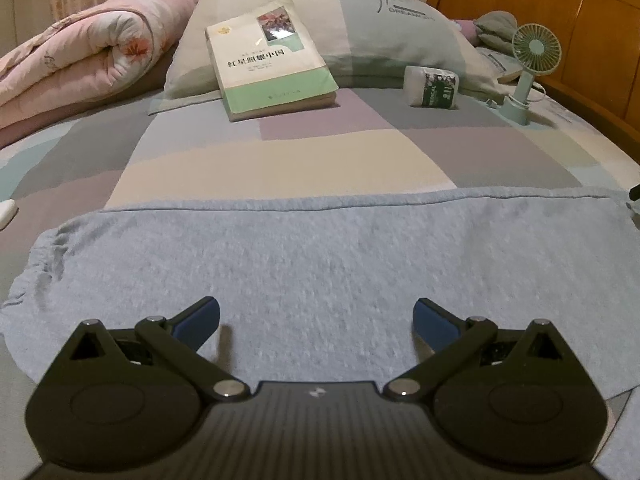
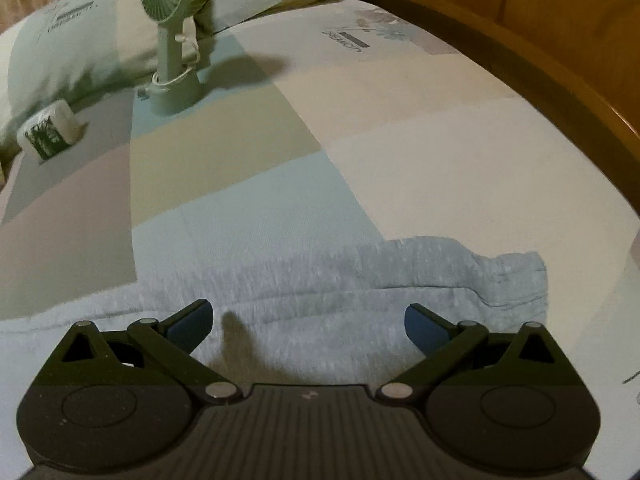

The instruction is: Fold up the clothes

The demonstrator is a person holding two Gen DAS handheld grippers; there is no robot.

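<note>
A light blue garment (image 1: 320, 264) lies flat across the patchwork bed sheet (image 1: 280, 160), with a gathered elastic edge at its left end. My left gripper (image 1: 316, 320) hovers open over the garment's near middle, nothing between its blue pads. In the right wrist view the same light blue garment (image 2: 360, 280) shows its wrinkled right end near the bed's right side. My right gripper (image 2: 308, 320) is open just above that cloth, holding nothing.
A green-and-white book (image 1: 272, 60) leans on a pillow (image 1: 360, 28). A white bottle (image 1: 430, 88) lies beside a small green desk fan (image 1: 532, 64) (image 2: 172, 32). A rolled pink quilt (image 1: 80, 60) is at the far left. The wooden bed frame (image 2: 540, 40) borders the right.
</note>
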